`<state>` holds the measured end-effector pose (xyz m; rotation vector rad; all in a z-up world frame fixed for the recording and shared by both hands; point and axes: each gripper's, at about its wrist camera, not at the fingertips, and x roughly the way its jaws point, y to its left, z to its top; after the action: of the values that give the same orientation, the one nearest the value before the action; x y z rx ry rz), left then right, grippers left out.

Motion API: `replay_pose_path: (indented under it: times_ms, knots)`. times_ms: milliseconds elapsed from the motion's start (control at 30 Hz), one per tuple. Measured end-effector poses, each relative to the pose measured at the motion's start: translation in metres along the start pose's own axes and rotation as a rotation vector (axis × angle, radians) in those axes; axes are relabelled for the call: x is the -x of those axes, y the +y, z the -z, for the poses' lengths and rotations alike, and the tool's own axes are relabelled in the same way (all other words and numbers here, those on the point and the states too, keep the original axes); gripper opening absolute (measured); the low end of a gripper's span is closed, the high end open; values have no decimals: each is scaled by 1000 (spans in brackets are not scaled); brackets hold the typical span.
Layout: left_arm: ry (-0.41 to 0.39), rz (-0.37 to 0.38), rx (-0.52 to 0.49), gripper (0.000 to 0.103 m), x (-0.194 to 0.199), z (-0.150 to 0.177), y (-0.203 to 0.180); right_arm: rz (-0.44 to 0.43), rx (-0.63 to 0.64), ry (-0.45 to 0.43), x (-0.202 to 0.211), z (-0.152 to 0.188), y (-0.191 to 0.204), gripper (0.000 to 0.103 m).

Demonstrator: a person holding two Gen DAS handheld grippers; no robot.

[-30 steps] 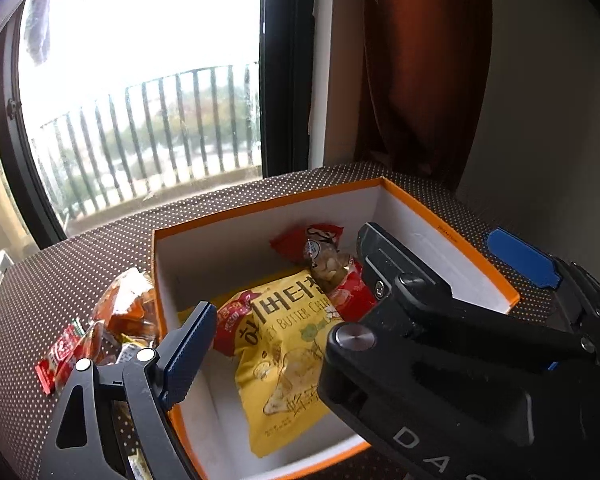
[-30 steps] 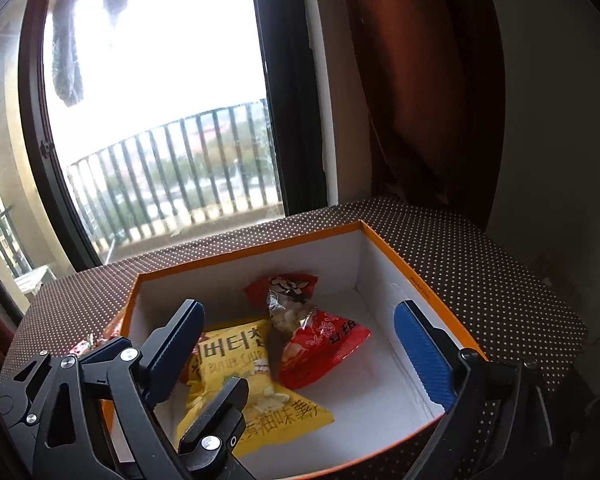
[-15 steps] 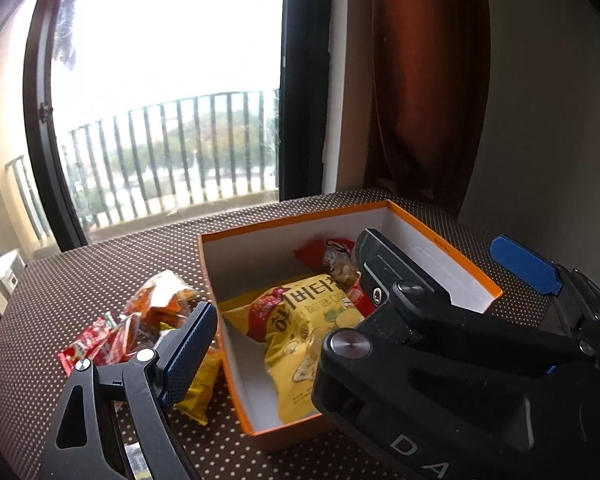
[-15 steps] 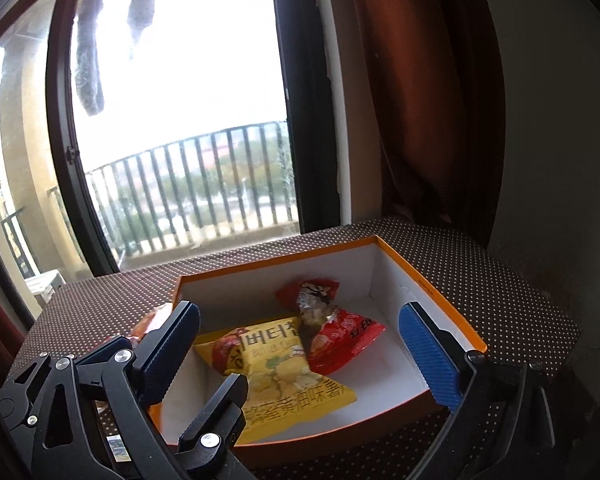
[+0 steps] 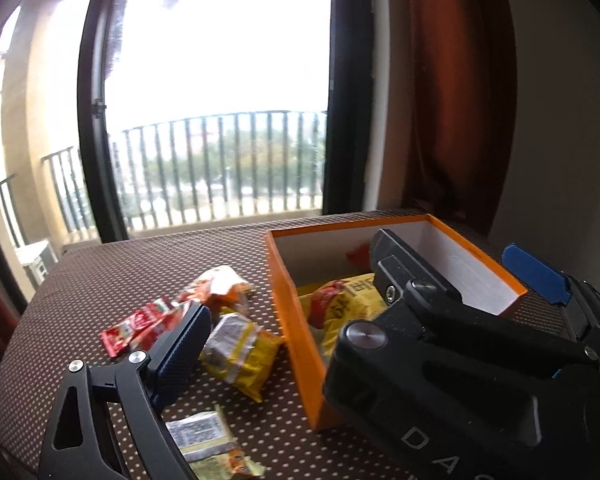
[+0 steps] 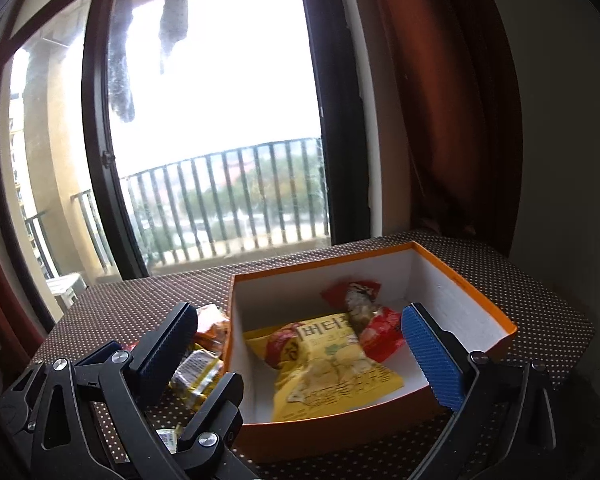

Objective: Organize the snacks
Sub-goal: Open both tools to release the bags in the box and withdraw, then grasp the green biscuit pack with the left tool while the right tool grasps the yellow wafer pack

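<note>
You are holding both grippers with the jaws spread wide and nothing between them. The left gripper [image 5: 360, 312] is sitting low in its frame; the right gripper [image 6: 300, 344] is framing the orange box [image 6: 474, 292] at centre right of its view. Inside that box a yellow chip bag [image 6: 332, 364] and a red packet [image 6: 376, 328] are lying against each other on the white floor. The loose snacks are waiting outside, left of the box on the dotted tablecloth [image 5: 140, 272]: a yellow wrapped snack [image 5: 240, 354] just beside the left finger, red sachets [image 5: 140, 324] behind it, an orange packet [image 5: 216, 286] further up, and a silver packet [image 5: 200, 432] at the lower edge. Judgement: you are between placements, selecting the next item. The next move calls for lowering the left gripper over the yellow wrapped snack, closing on its crinkly body, not its seam, then clearing the box wall.
</note>
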<state>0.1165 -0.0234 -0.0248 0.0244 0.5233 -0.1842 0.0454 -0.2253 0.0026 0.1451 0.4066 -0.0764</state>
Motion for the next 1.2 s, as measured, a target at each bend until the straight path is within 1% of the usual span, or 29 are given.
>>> replay_pose_path:
  times_ms: [300,400,467,533,600,667,800,867,1000,1200]
  knots:
    - [-45,-87,51,99,15,32,32,-65,41,-26,2,24,30,103]
    - [-43,-117,55,100,19,43,43,-101,55,-8,0,36,42,103]
    - [-33,-137,65,101,21,51,51,-122,65,4,-2,43,50,100]
    - [-16,-148,81,102,23,58,60,-140,74,13,-2,50,56,93]
    - [0,-157,88,102,24,66,67,-163,89,29,-5,56,64,89]
    - [19,-170,95,102,24,74,73,-178,100,47,-8,64,70,88]
    - [63,-177,105,102,22,89,81,-199,115,87,-12,81,80,79]
    - [83,-179,106,102,20,97,82,-202,119,106,-15,88,83,77]
    - [119,-179,101,102,10,110,81,-204,111,165,-22,105,84,69]
    - [180,-157,96,102,-16,123,75,-181,97,241,-39,124,75,61]
